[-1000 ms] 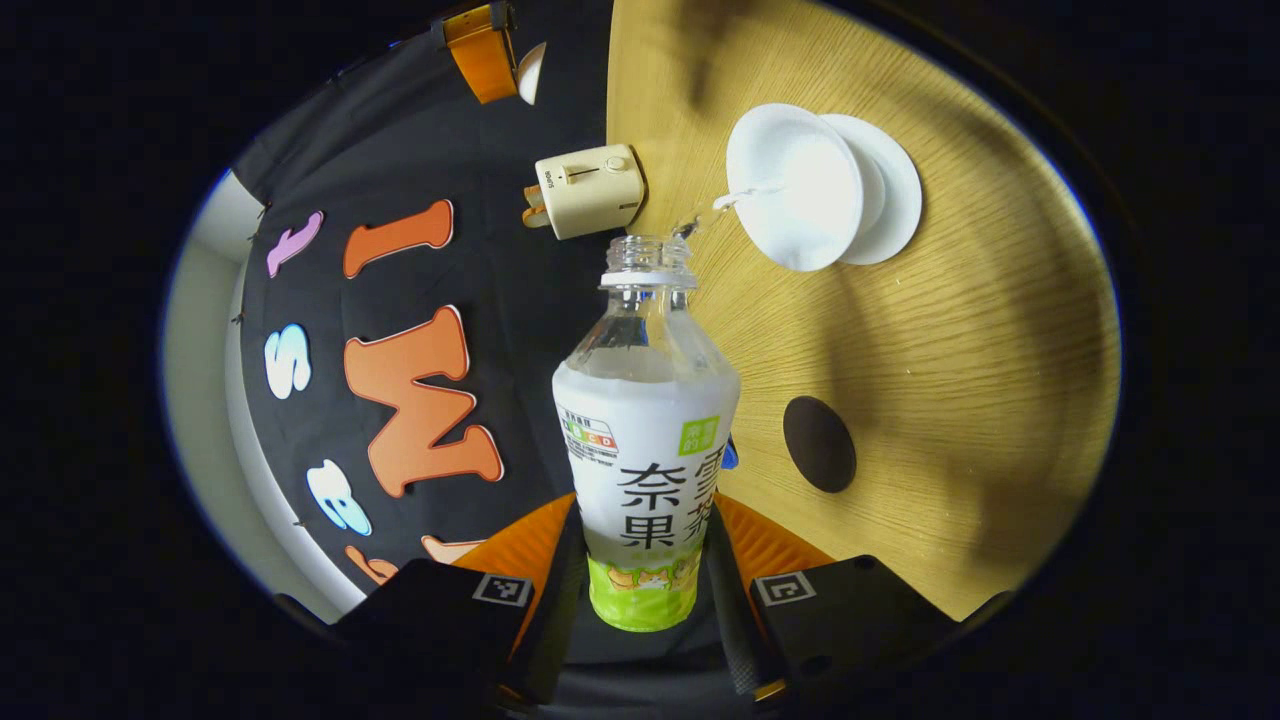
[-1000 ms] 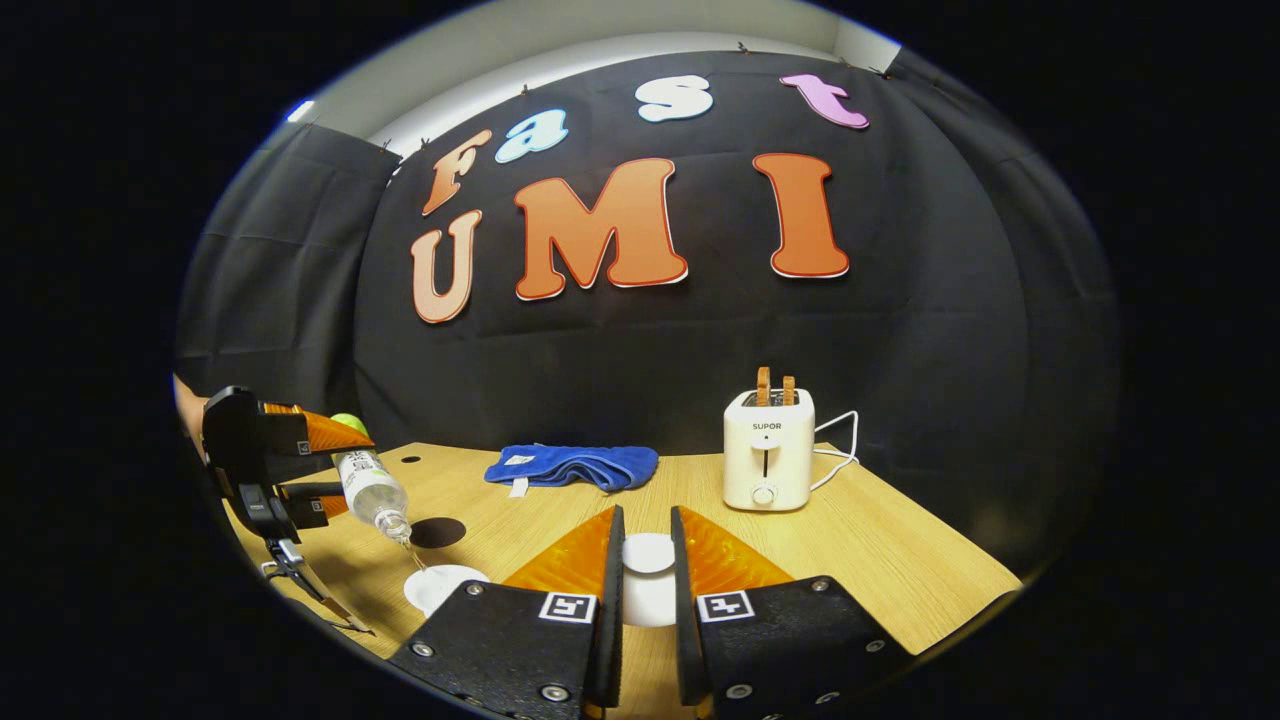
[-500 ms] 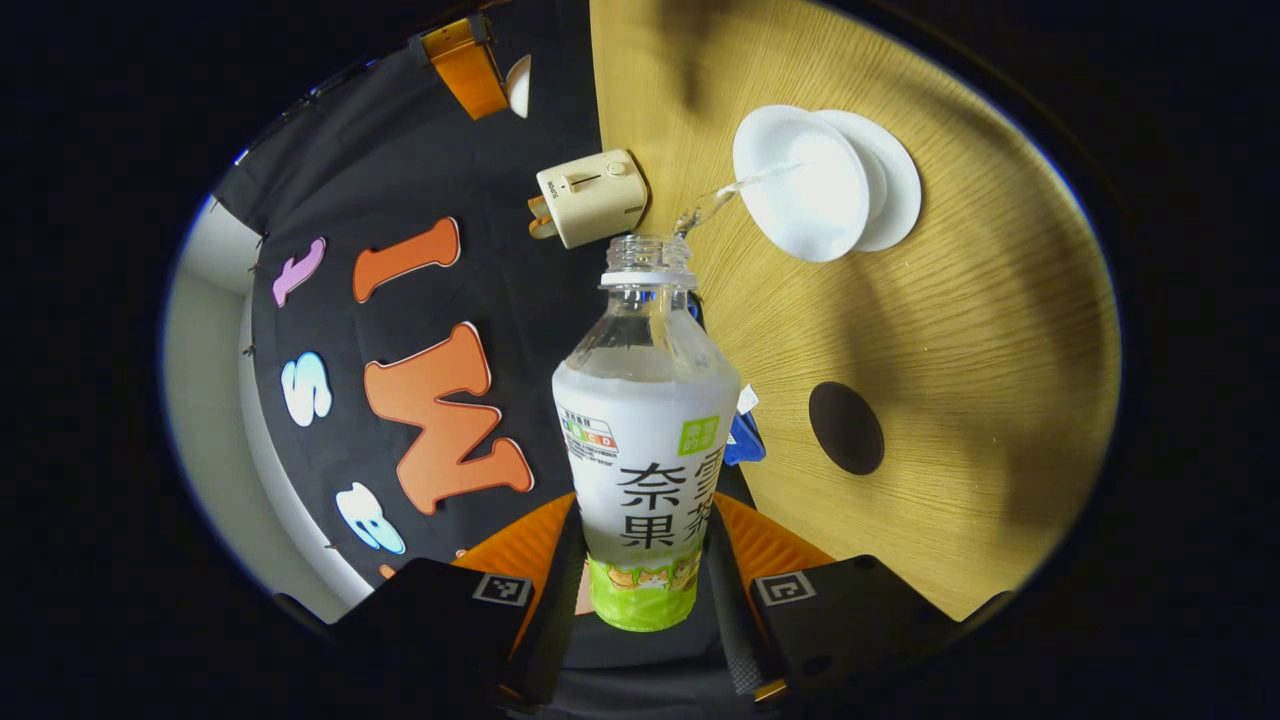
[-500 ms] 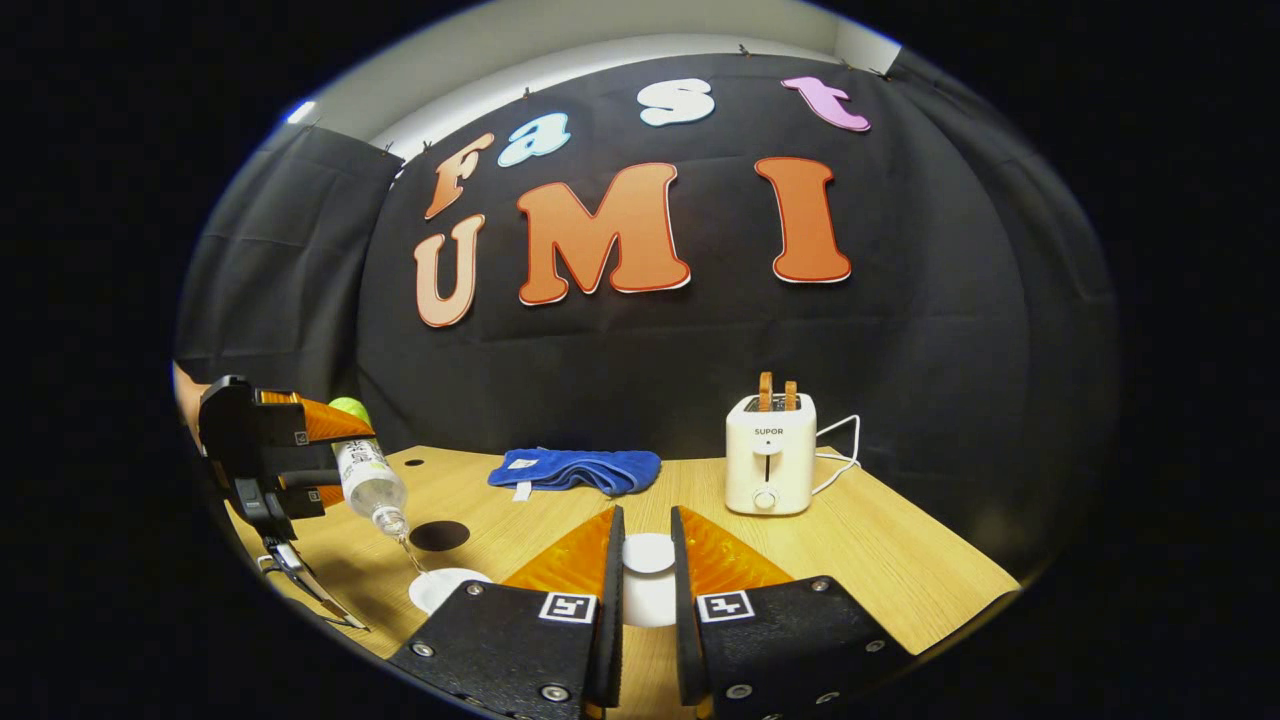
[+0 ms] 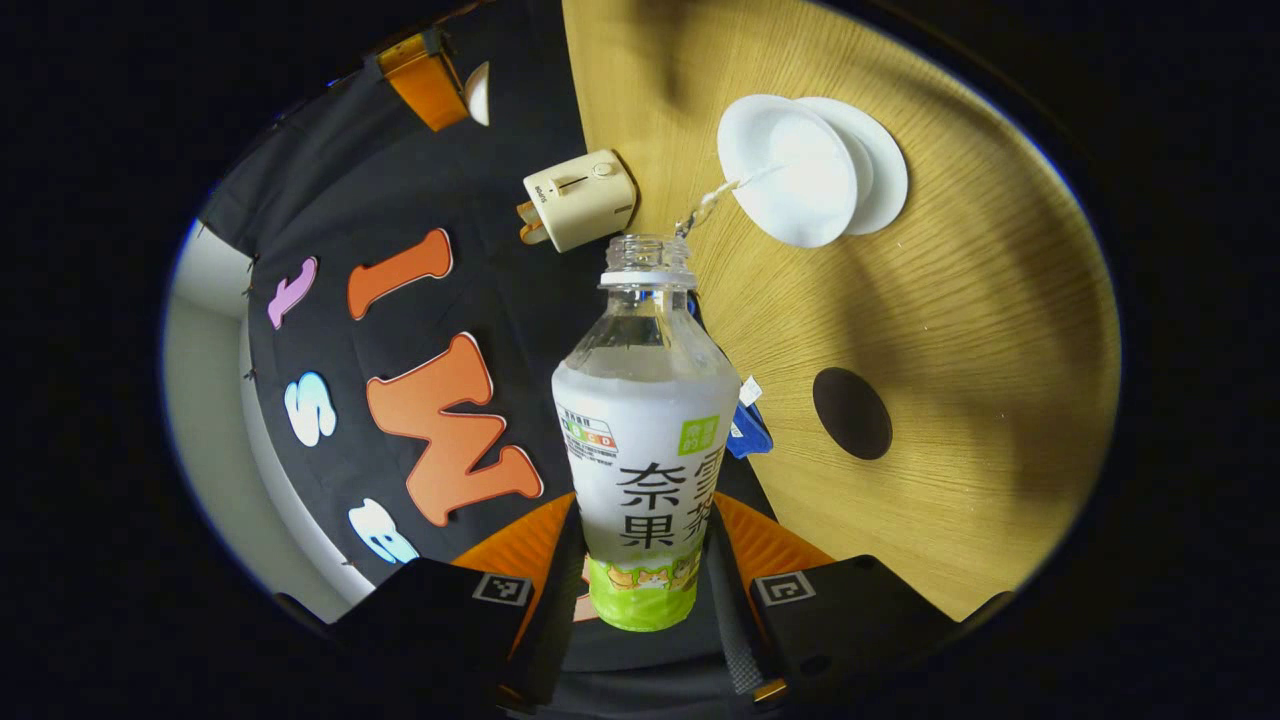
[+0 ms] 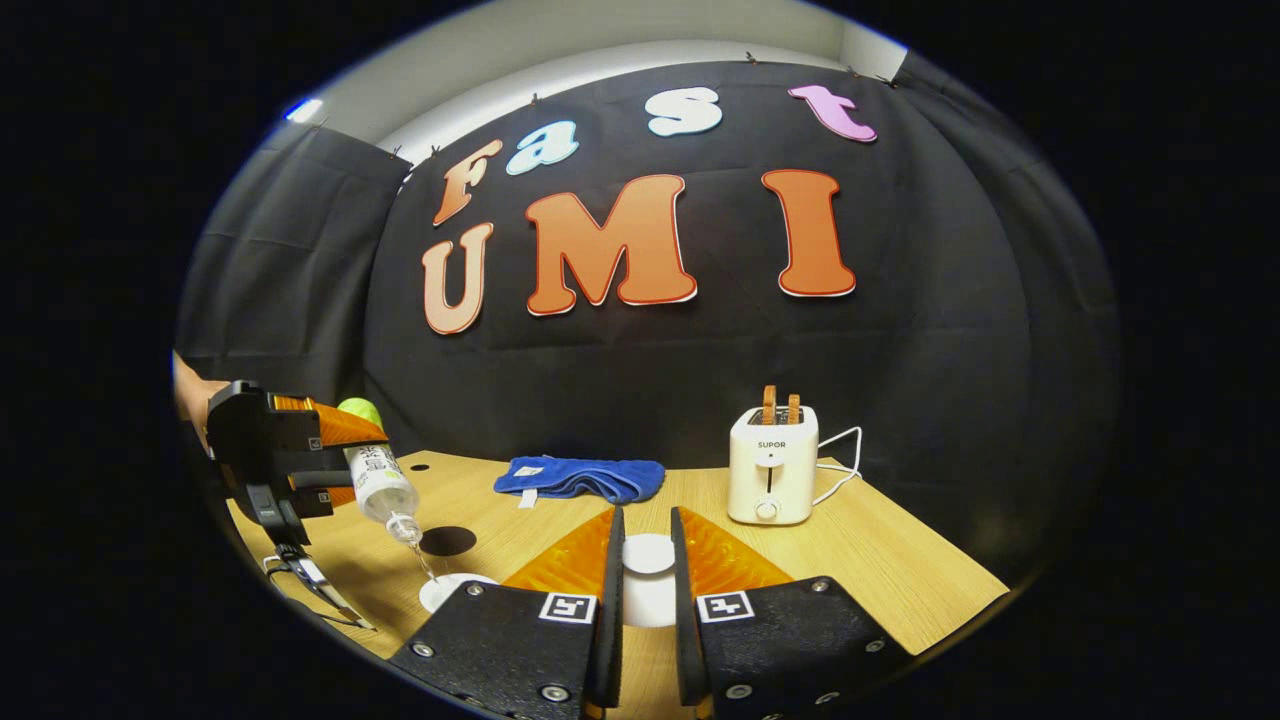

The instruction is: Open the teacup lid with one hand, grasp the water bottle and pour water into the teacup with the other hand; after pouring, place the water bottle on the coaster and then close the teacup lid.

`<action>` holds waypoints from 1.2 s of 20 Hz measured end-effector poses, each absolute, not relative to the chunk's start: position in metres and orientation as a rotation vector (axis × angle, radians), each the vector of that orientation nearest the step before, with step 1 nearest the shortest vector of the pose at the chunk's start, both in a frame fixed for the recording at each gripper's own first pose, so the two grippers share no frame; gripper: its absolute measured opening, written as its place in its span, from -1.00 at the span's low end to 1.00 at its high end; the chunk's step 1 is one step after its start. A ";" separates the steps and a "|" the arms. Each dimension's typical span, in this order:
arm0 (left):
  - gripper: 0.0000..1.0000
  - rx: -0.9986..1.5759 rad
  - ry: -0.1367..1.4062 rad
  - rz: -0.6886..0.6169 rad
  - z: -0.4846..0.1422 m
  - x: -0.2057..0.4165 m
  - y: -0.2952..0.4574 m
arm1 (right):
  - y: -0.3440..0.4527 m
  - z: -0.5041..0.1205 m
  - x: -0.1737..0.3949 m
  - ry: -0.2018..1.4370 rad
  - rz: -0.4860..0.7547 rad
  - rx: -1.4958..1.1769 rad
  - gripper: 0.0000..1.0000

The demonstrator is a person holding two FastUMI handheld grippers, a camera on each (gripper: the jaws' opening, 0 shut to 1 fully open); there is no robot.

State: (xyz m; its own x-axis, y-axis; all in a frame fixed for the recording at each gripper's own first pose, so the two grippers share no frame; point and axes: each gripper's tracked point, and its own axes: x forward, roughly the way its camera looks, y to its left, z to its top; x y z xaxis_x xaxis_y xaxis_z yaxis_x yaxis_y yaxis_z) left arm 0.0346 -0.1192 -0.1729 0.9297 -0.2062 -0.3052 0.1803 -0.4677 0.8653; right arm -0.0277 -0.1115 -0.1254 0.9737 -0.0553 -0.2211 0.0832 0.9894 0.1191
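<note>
right now the left gripper (image 5: 642, 590) has both fingers pressed on the lower, labelled part of the water bottle (image 5: 645, 440), one on each side, so the bottle stands squarely between the jaws. its neck points away from the camera and its mouth is uncapped. in the right gripper view that same bottle (image 6: 383, 487) is tipped mouth-down toward the table (image 6: 880, 570), held by the left gripper (image 6: 300, 450) at the left edge of the scene.

a thin stream of water (image 5: 712, 196) leaves the bottle's mouth and reaches the white teacup (image 5: 788, 170), which is open and sits on a white saucer (image 5: 880, 165). how full the cup is cannot be told. the bottle's upper part is clear, with water lying along its lower side.

the right gripper (image 6: 645, 575) pinches the white teacup lid (image 6: 648, 553) between its two fingers, jaws drawn in on it, held up off the table to the right of the cup (image 6: 450, 588).

the dark round coaster (image 5: 851, 412) lies bare on the wood, well apart from the cup. farther back stand a toaster (image 6: 771, 477) and a folded blue cloth (image 6: 580, 477).
</note>
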 end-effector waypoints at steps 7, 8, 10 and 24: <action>0.33 2.073 -0.049 -0.485 -0.171 0.035 -0.131 | -0.112 -0.124 -0.028 0.223 -0.071 0.107 -0.55; 0.33 2.083 -0.050 -0.484 -0.169 0.036 -0.131 | -0.112 -0.123 -0.028 0.223 -0.071 0.107 -0.55; 0.36 2.112 -0.047 -0.492 -0.167 0.037 -0.133 | -0.111 -0.124 -0.027 0.224 -0.067 0.106 -0.55; 0.34 2.267 -0.074 -0.509 -0.149 0.041 -0.149 | -0.106 -0.123 -0.025 0.231 -0.040 0.074 -0.55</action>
